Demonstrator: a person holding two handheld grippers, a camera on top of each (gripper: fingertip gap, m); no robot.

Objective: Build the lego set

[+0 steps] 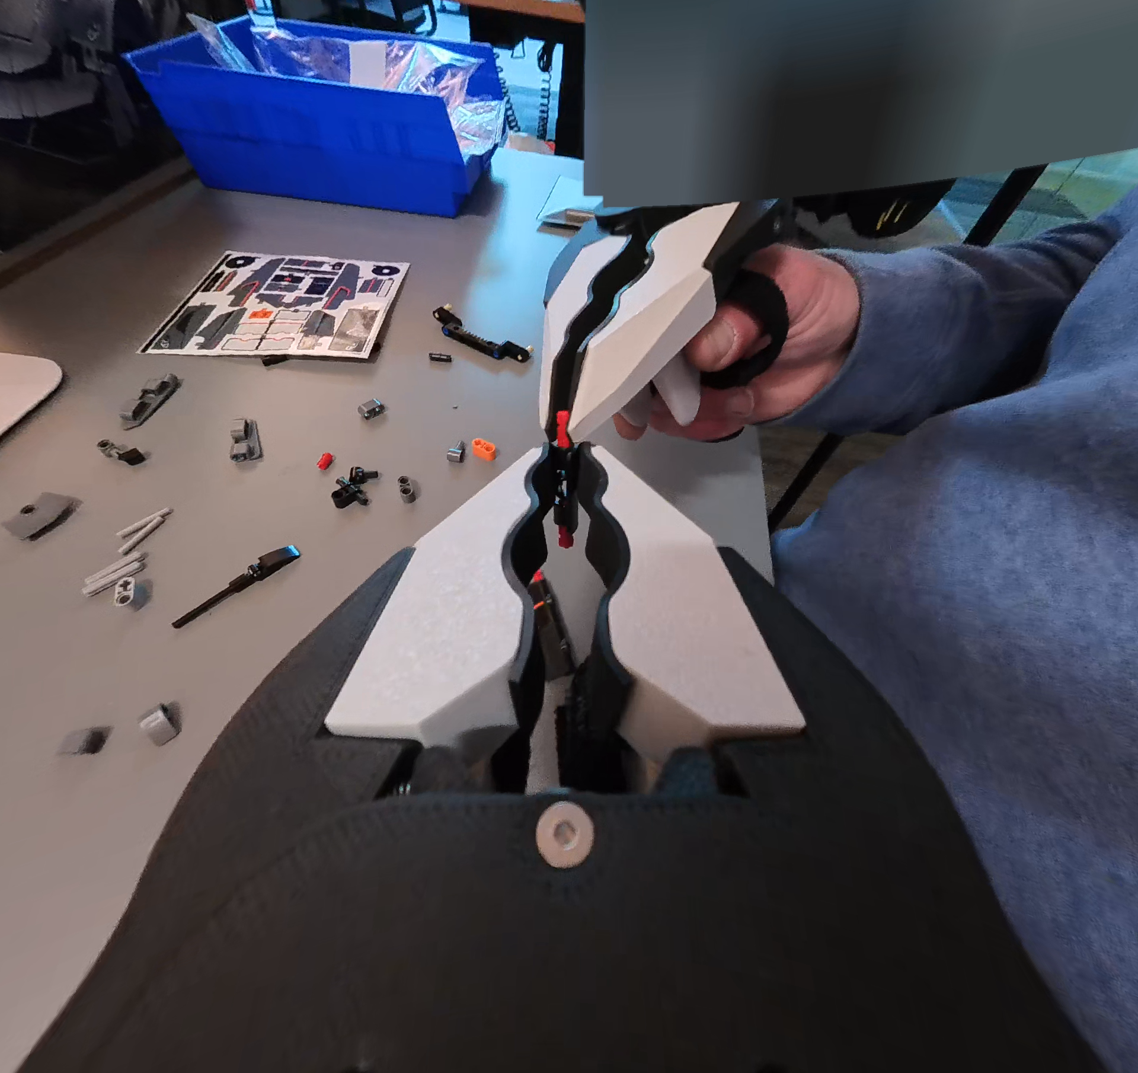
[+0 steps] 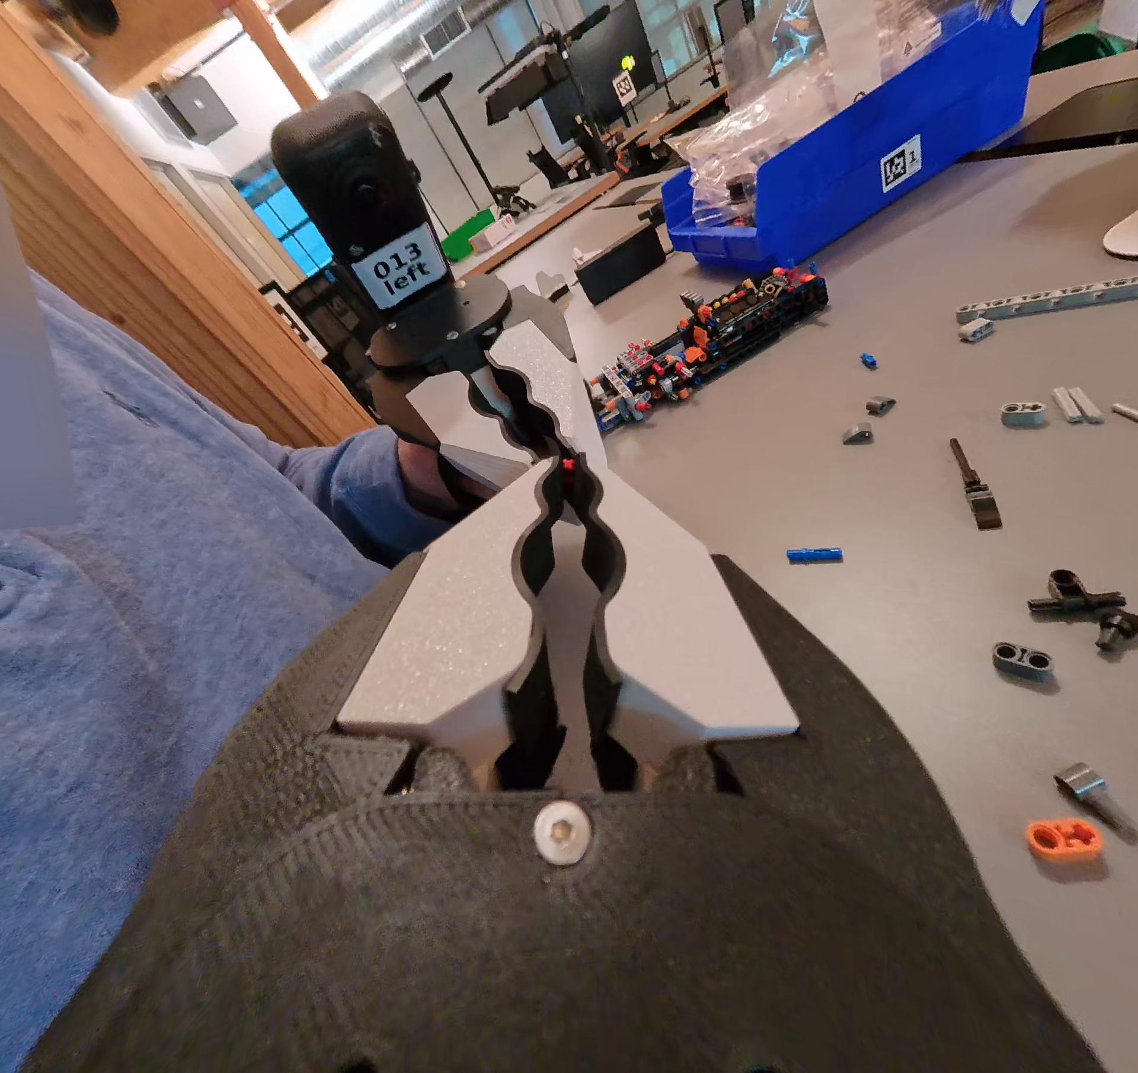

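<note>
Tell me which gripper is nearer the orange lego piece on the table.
Right. The right gripper is beside the orange piece; the left gripper meets it tip to tip, approaching from the far side, away from the piece.

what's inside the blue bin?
The blue bin holds crumpled clear plastic bags, heaped above the rim, plus a white sheet standing upright. Small dark parts show inside one bag in the right wrist view. The bin floor and anything under the bags is covered.
</note>
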